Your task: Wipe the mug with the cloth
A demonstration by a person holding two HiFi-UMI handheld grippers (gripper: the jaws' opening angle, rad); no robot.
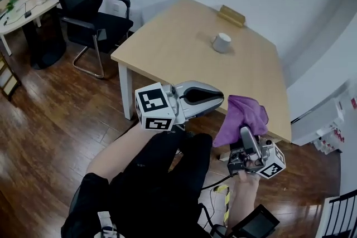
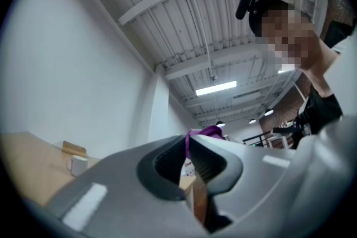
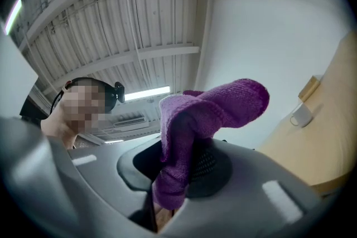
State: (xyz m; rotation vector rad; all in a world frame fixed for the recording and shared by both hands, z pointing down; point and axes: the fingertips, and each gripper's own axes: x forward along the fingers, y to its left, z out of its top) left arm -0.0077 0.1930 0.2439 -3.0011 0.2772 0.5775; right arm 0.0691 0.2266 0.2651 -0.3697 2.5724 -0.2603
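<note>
The white mug [image 1: 222, 42] stands on the far half of the light wooden table [image 1: 178, 53], and it shows small in the left gripper view [image 2: 78, 164] and the right gripper view [image 3: 302, 114]. My right gripper [image 1: 245, 134] hangs off the table's near right corner, shut on a purple knitted cloth [image 1: 242, 115] that bunches above its jaws [image 3: 215, 106]. Beside it, over the table's near edge, my left gripper [image 1: 222, 98] holds nothing, its jaws drawn almost together with only a thin slit [image 2: 188, 142]. Both are tilted upward, far from the mug.
A small wooden block [image 1: 231, 15] lies behind the mug at the table's far edge. A black office chair [image 1: 89, 14] stands left of the table, with a cluttered desk [image 1: 22, 5] beyond it. White equipment [image 1: 329, 120] stands at the right over the dark wood floor.
</note>
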